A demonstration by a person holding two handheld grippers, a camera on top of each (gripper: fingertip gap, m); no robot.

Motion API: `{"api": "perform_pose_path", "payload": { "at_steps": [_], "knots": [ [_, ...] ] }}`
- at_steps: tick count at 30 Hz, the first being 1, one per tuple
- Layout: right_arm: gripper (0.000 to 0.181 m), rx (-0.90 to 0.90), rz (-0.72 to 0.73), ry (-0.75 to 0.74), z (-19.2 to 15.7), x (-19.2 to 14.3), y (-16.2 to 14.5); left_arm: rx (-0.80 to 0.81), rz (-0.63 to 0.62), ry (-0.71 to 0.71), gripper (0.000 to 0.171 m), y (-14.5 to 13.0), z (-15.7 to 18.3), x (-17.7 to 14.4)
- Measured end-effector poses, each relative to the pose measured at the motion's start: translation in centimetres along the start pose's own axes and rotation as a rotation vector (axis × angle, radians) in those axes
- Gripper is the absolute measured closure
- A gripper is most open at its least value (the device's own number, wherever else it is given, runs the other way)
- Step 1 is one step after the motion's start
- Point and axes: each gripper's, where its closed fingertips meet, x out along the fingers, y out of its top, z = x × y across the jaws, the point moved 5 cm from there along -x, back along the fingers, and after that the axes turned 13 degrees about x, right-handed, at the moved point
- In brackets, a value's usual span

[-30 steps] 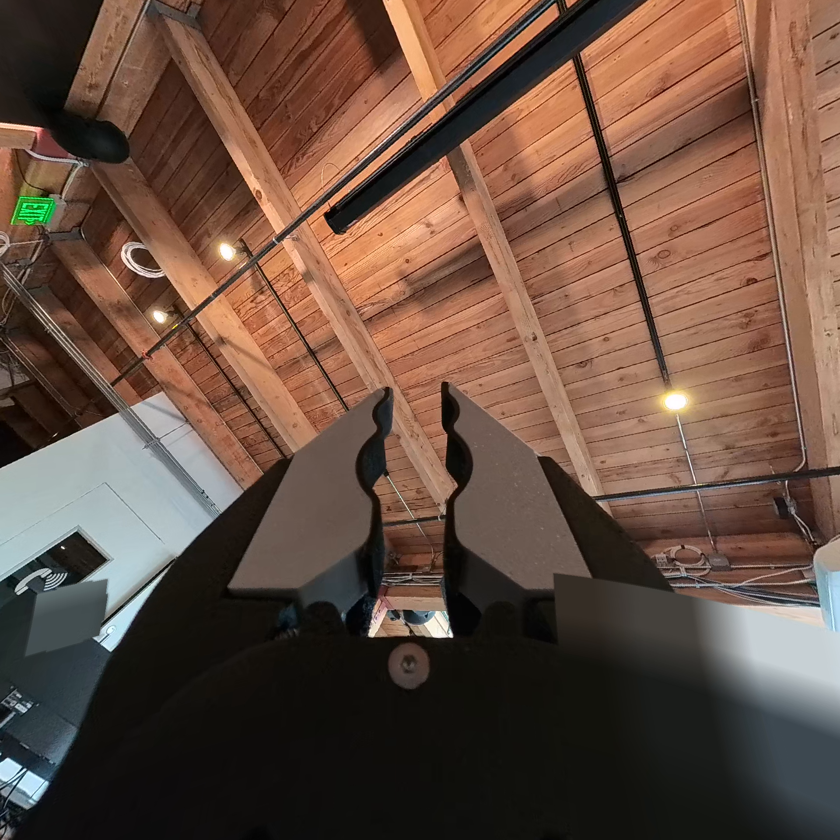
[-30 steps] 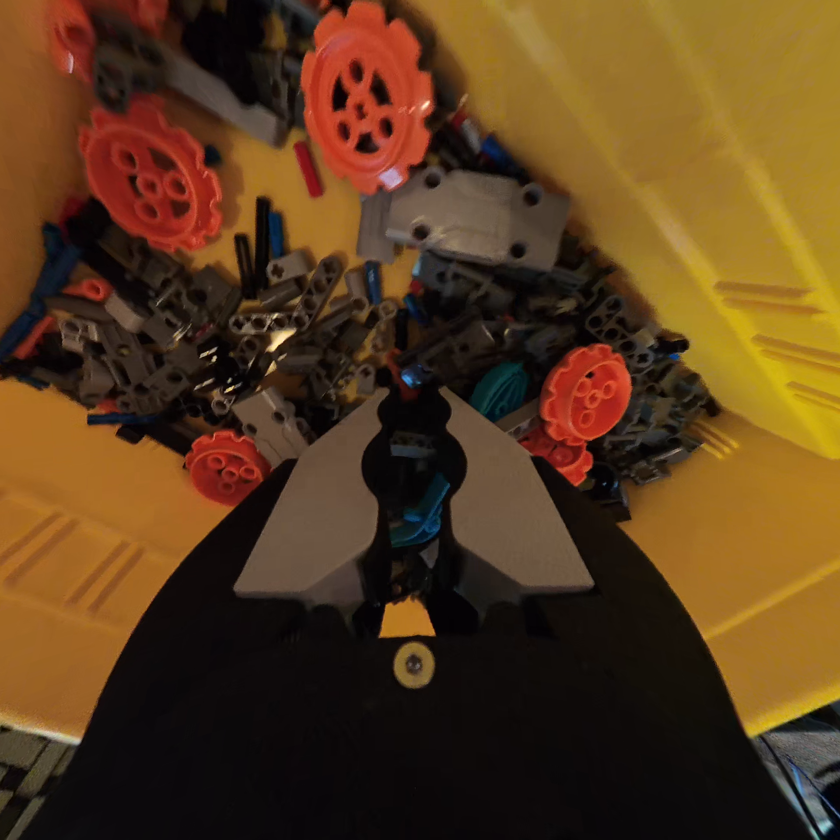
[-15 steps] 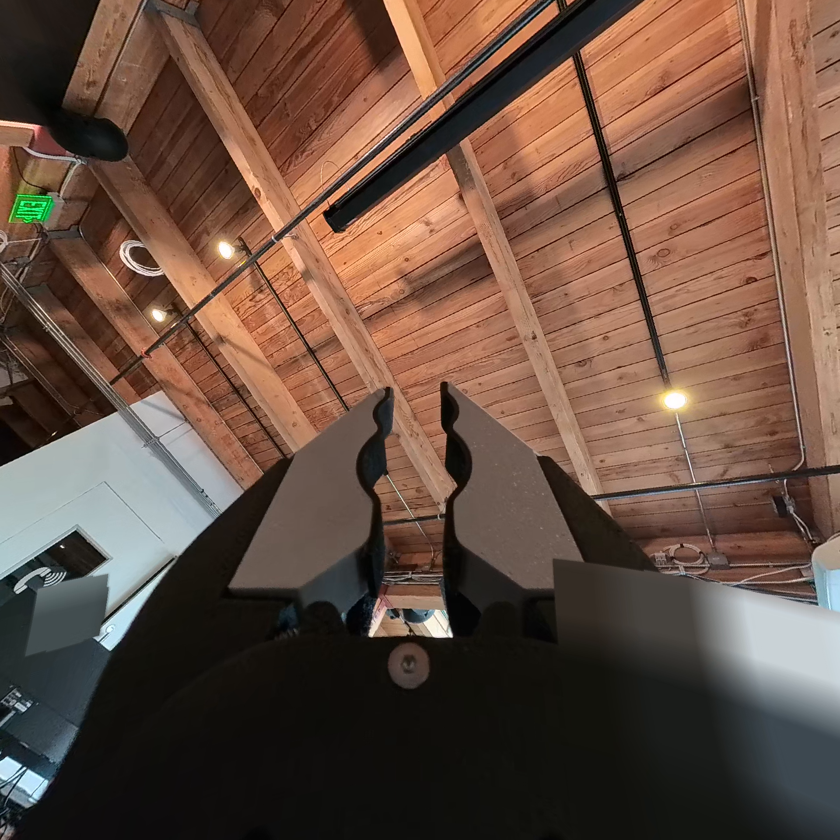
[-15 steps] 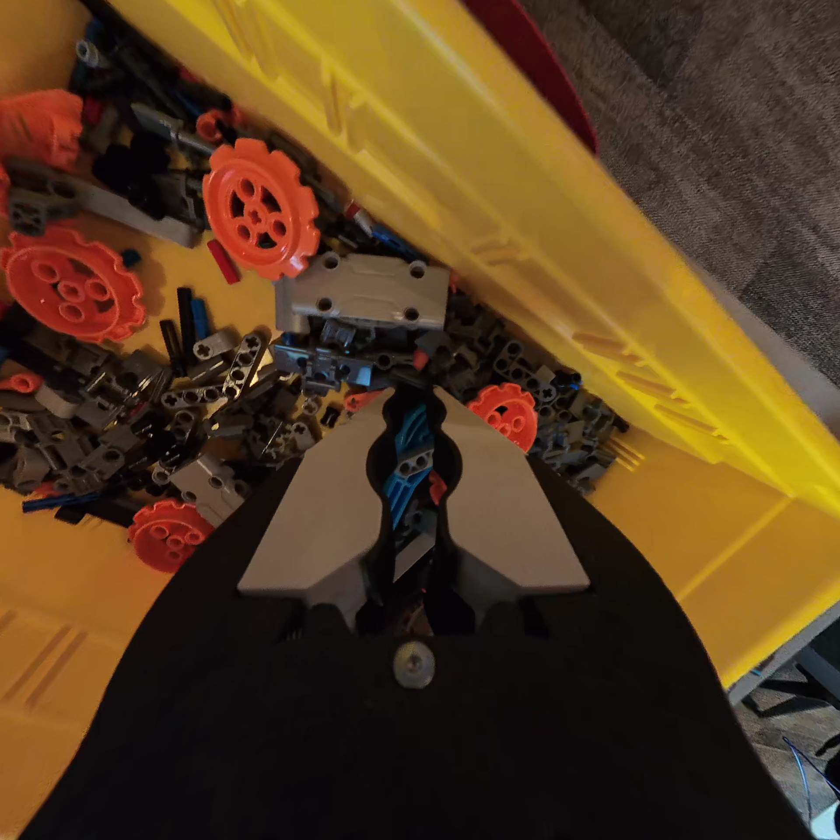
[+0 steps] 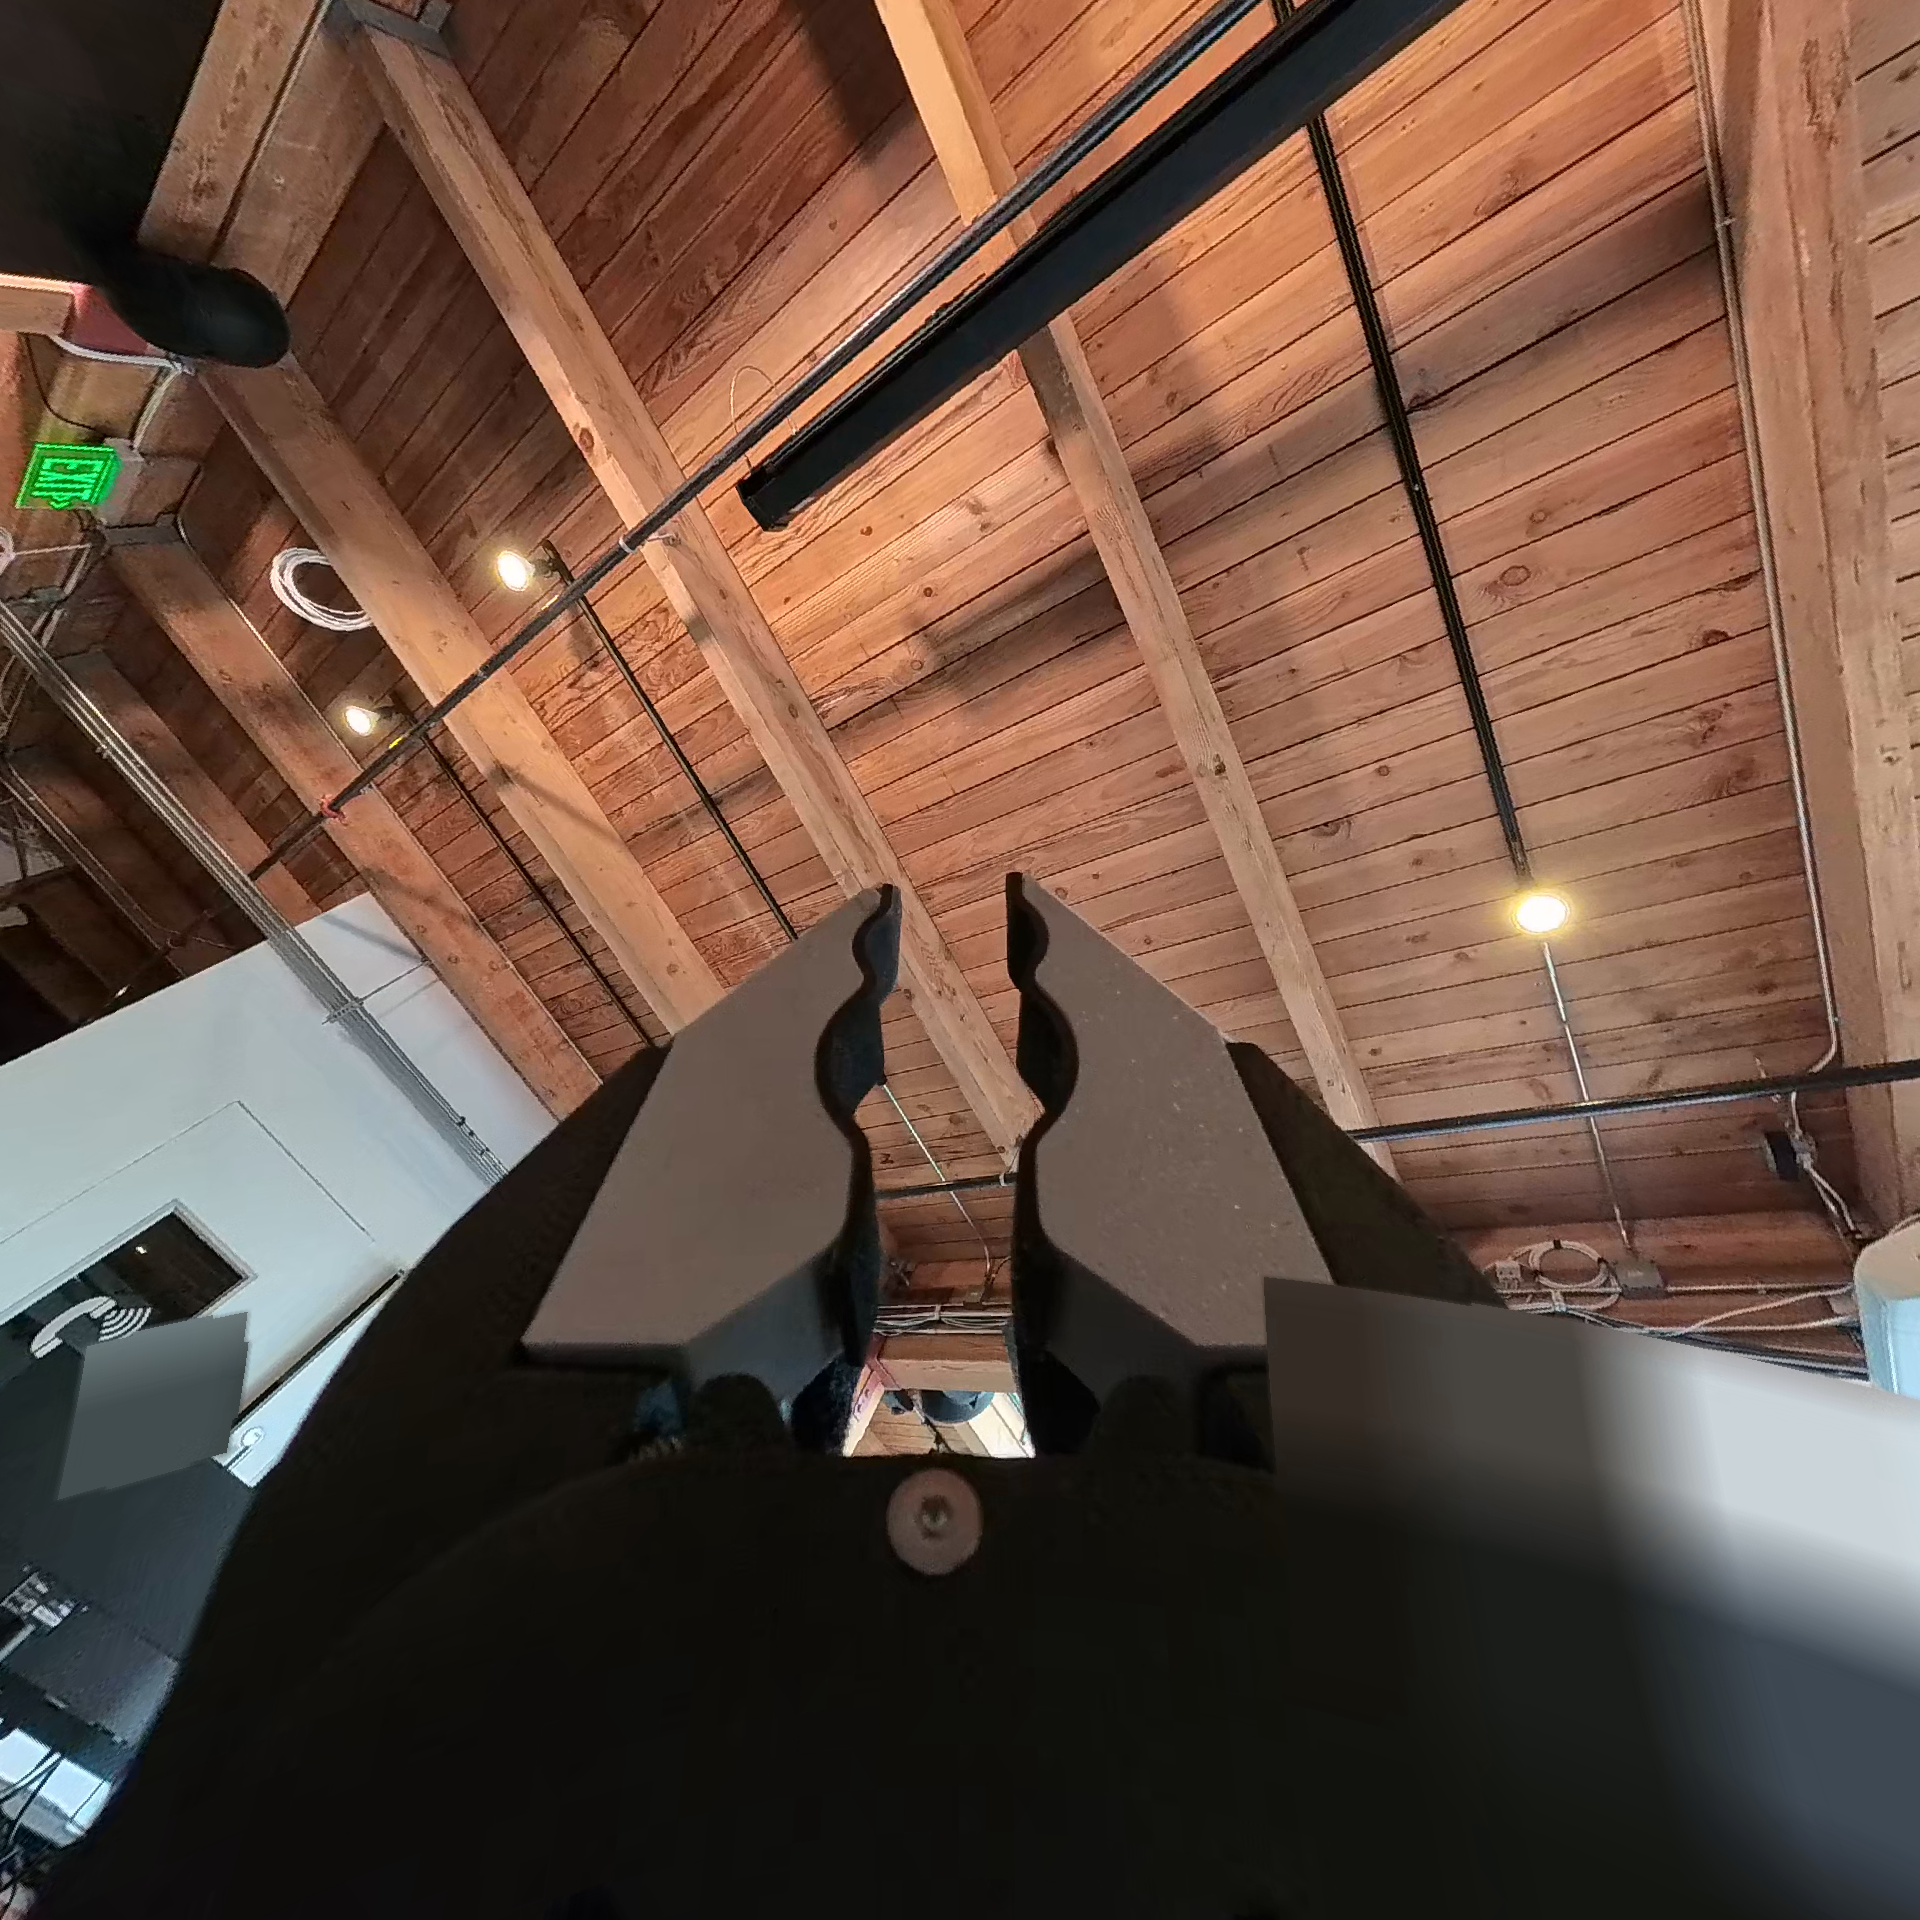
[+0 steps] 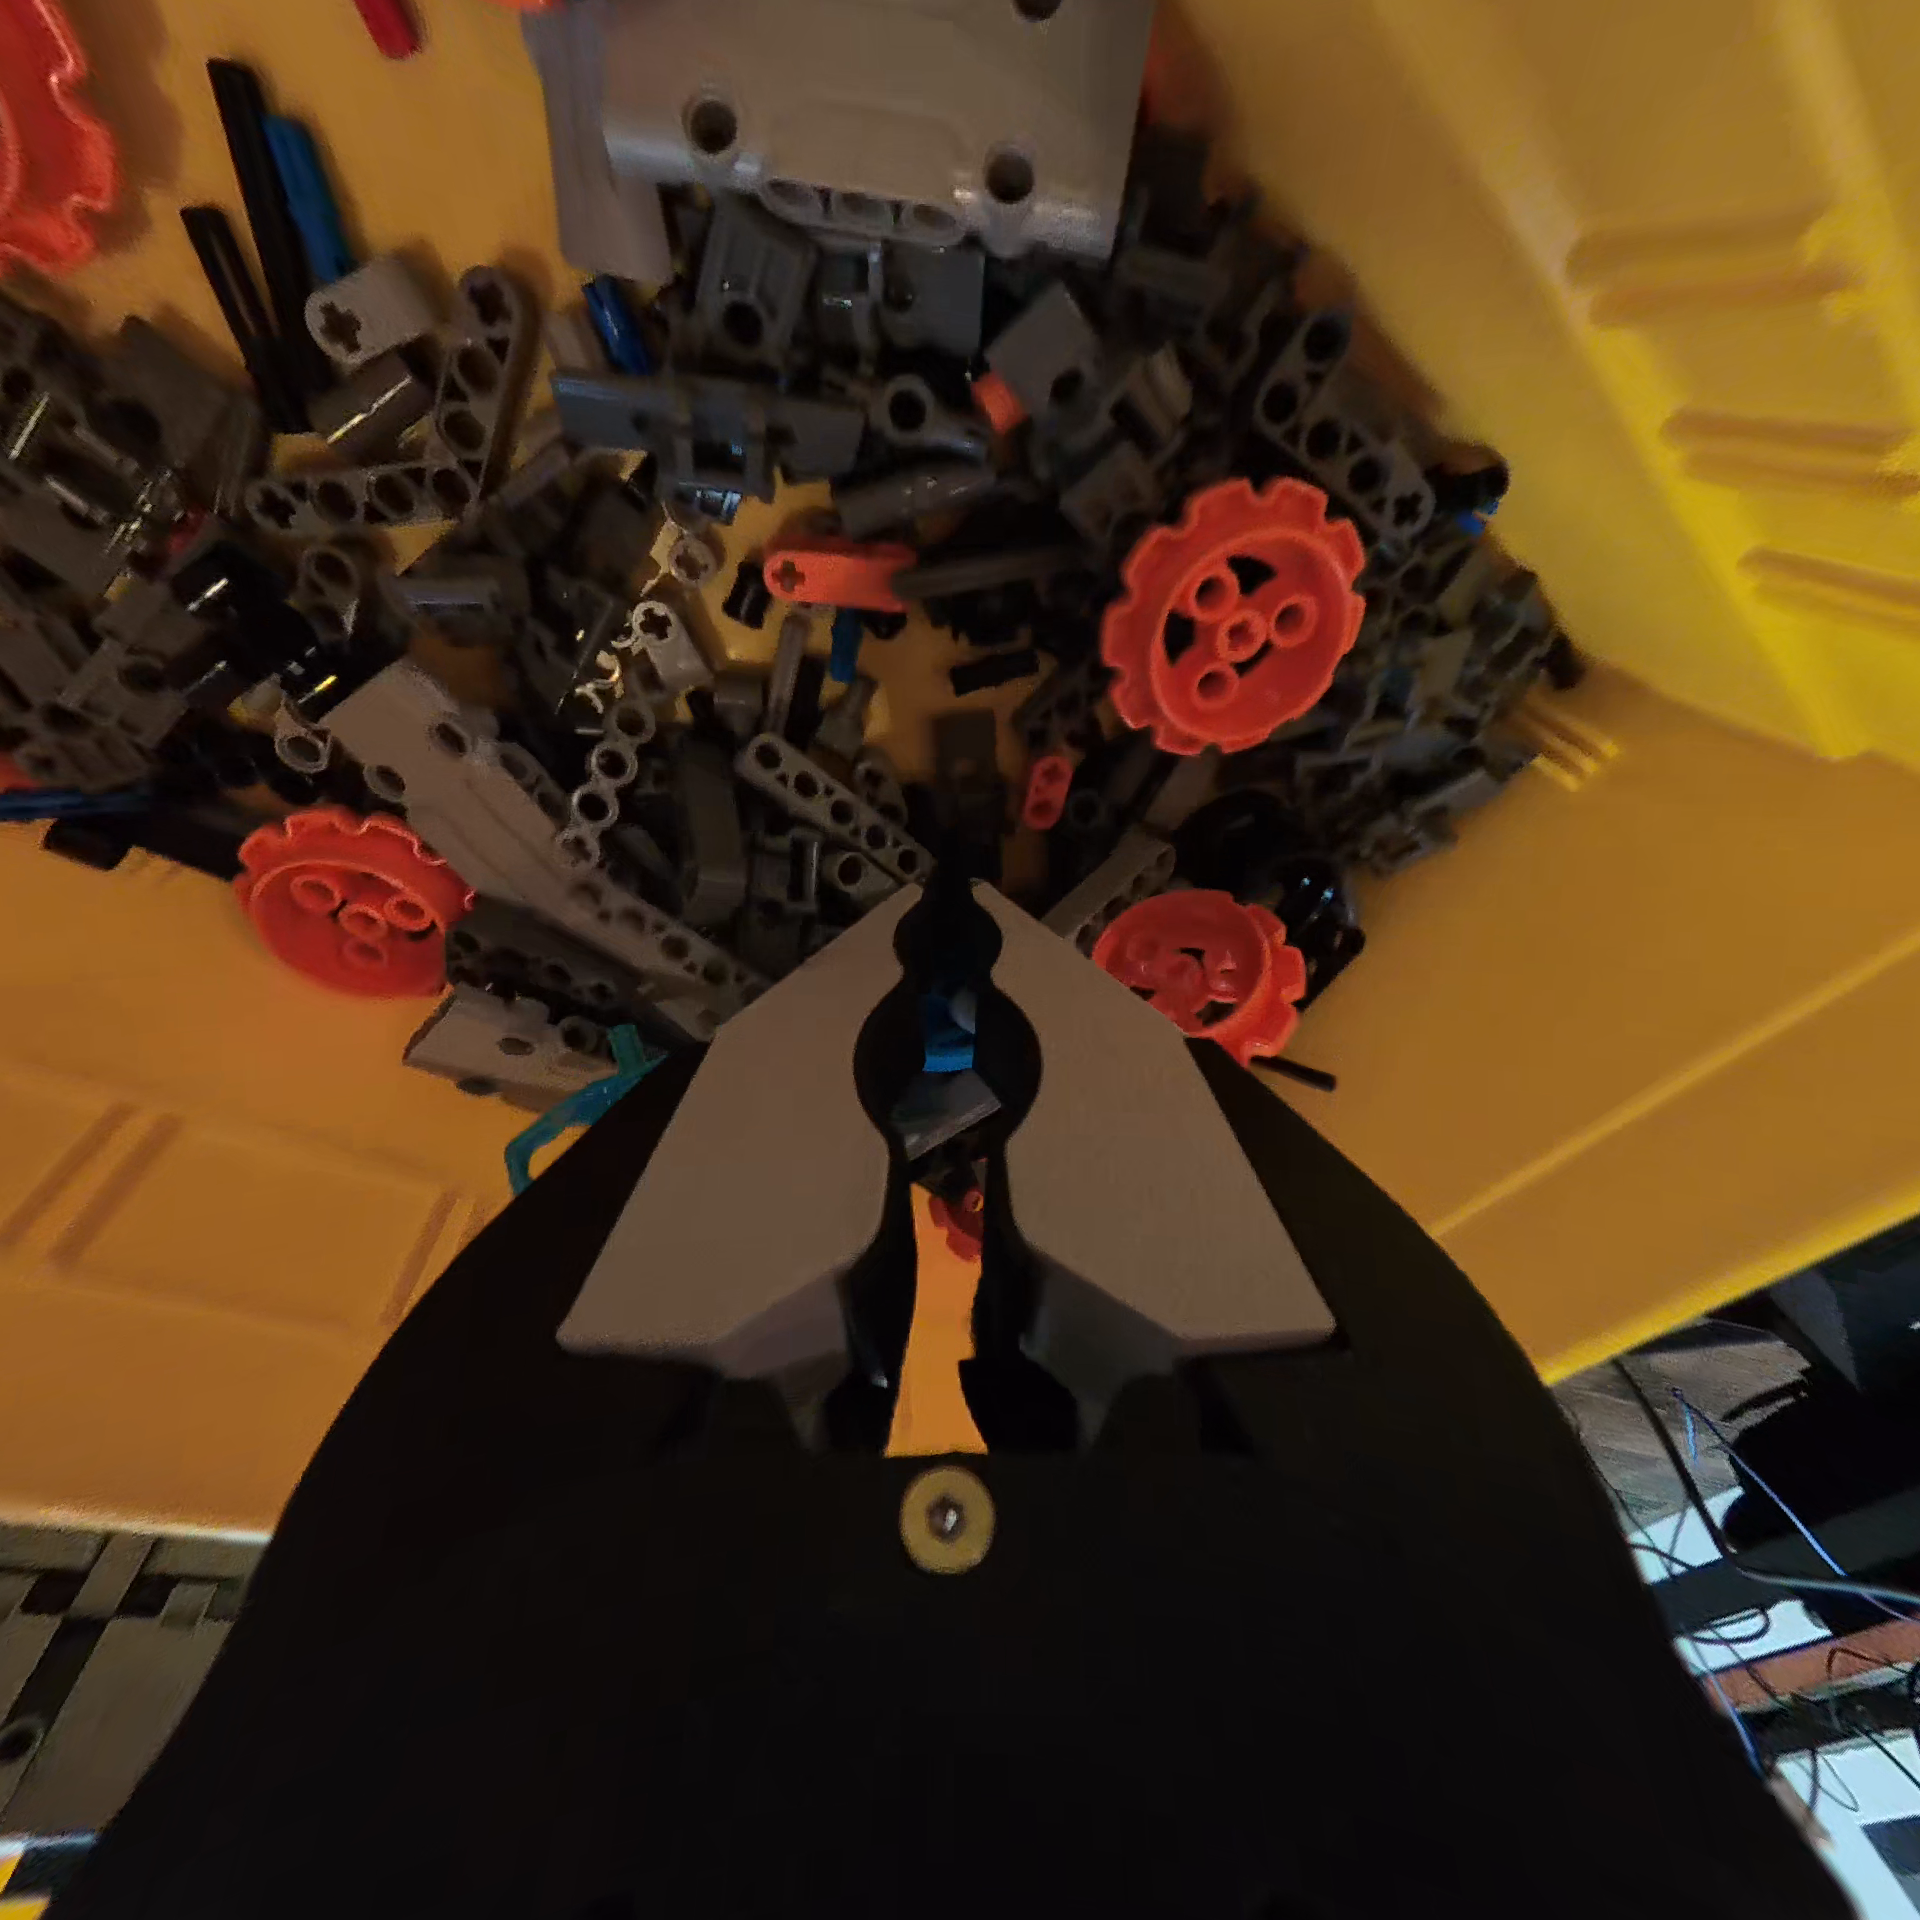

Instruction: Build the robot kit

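Bricks (image 6: 665, 790), small, stiff, light, heaped in yellow bin (image 6: 1558, 987); right claw (image 6: 948, 902) nearly closed, grip unclear; left claw (image 5: 943, 914) slightly parted, empty.

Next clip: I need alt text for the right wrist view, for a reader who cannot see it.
The right claw, tips nearly touching, sits low over a heap of grey building-set beams and orange-red sprocket wheels in a yellow plastic bin. A small blue piece shows between its fingers; whether it is gripped is unclear. A large light-grey block lies at the top.
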Motion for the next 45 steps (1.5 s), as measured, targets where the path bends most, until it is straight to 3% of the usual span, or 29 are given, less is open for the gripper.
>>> {"api": "perform_pose_path", "payload": {
  "at_steps": [10, 14, 21, 28, 31, 45],
  "knots": [
    [0.173, 0.013, 0.000, -0.005, 1.2, -2.8, -1.5, 0.001, -0.001, -0.001, 0.154, -0.1, 0.0, 0.0],
    [0.170, 0.003, -0.036, 0.039, 0.6, -2.2, -2.2, 0.001, -0.001, -0.002, 0.154, -0.1, 0.1, 0.0],
    [0.173, -0.079, 0.114, 0.037, -0.6, -2.3, 1.3, 0.002, -0.002, -0.002, 0.154, -0.1, 0.1, 0.0],
    [0.158, -0.163, 0.034, 0.143, -2.0, 0.3, 2.0, -0.003, -0.001, -0.001, 0.154, -0.1, 0.0, 0.0],
    [0.168, -0.167, 0.002, 0.158, -2.0, 0.4, 1.6, -0.004, 0.002, -0.001, 0.154, 0.0, 0.0, 0.0],
    [0.170, -0.152, -0.092, 0.163, -1.8, -0.9, -1.3, -0.004, 0.004, -0.003, 0.154, 0.1, 0.0, -0.1]
  ]
}}
